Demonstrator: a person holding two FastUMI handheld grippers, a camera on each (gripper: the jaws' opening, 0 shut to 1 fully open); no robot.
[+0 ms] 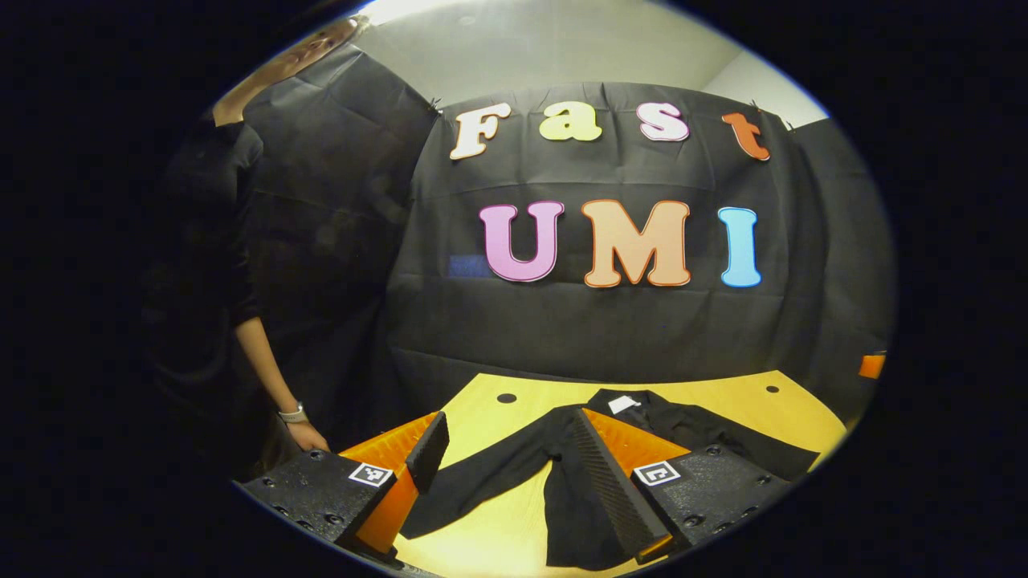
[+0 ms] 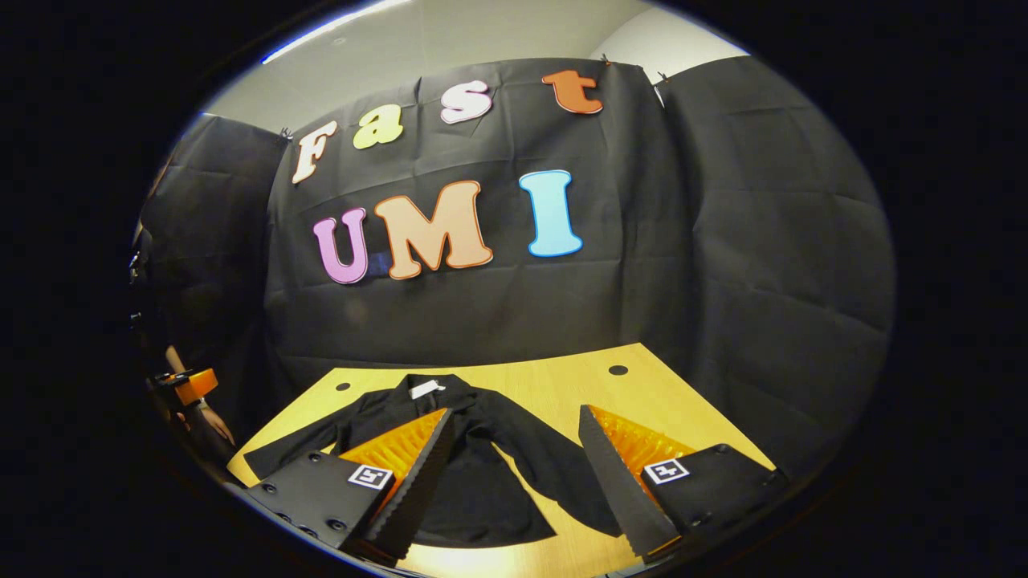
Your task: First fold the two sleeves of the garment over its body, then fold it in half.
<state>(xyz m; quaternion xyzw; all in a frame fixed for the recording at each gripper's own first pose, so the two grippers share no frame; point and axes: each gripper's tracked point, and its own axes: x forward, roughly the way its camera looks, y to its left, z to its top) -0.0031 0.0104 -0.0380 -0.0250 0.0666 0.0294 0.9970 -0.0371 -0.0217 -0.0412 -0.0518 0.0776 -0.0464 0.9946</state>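
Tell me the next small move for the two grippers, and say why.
Probably lower each gripper onto its nearer sleeve end. The garment lies flat on the table with both sleeves spread out, none folded over the body yet. The left gripper and right gripper are open, holding nothing, above the cloth.

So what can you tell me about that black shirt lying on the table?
The black long-sleeved garment looks like soft, thin cloth. It lies spread flat on the yellow wooden table, collar toward the booth wall, with a small white tag at the neck. Both sleeves stretch out and down to the sides, not yet folded over the body, and the hem flares toward the cameras. Nothing seems to grip it: both grippers hang over it with fingers apart.
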